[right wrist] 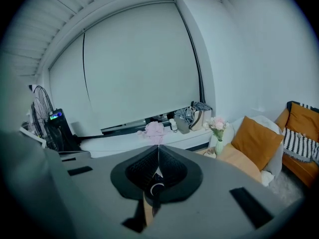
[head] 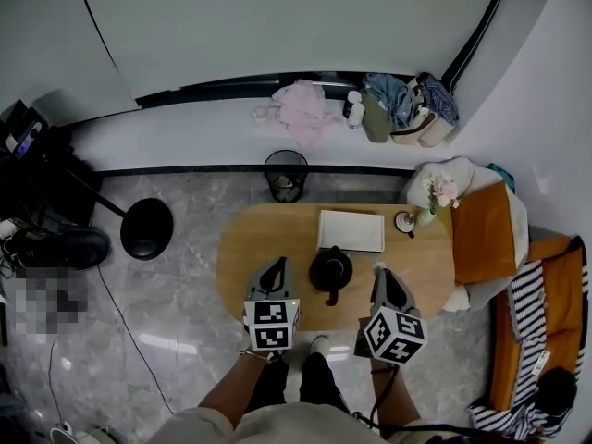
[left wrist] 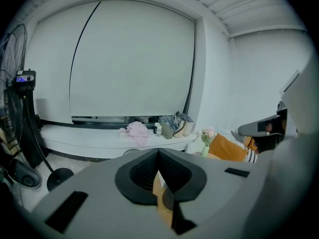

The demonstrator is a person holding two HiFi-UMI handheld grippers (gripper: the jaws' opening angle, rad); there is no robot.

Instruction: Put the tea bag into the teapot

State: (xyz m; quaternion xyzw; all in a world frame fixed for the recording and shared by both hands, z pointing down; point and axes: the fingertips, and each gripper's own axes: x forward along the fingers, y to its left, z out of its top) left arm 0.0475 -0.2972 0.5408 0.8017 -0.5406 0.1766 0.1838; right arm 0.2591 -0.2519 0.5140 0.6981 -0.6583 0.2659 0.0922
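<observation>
— Pale wood, oval, set on grey marbled floor: that is the table [head: 250,248]. Where is the tea bag?

— I cannot find it in any view. The teapot [head: 330,269] stands mid-table, between the two grippers, and a flat white rectangle [head: 351,230] lies just behind it (a tray or a pad, too small to say).

— And the grippers?

— The left gripper [head: 275,265] has its jaws pressed together with nothing between them, as its own view shows [left wrist: 158,153]. The right gripper [head: 380,271] is the same, clenched and empty [right wrist: 158,151]. Both hover near the table's front edge.

— How would the bag handle?

— I'd expect it to be almost weightless, soft and crushable, paper that tears if pinched hard. Best taken by a top corner or by its string, if it has one, with a light squeeze of the ribbed black pads.

— The pot?

— Dark, round, glossy, probably ceramic or iron, so heavy and hard. Its handle points toward the person. A lid seems to sit on it, which would need lifting first.
</observation>
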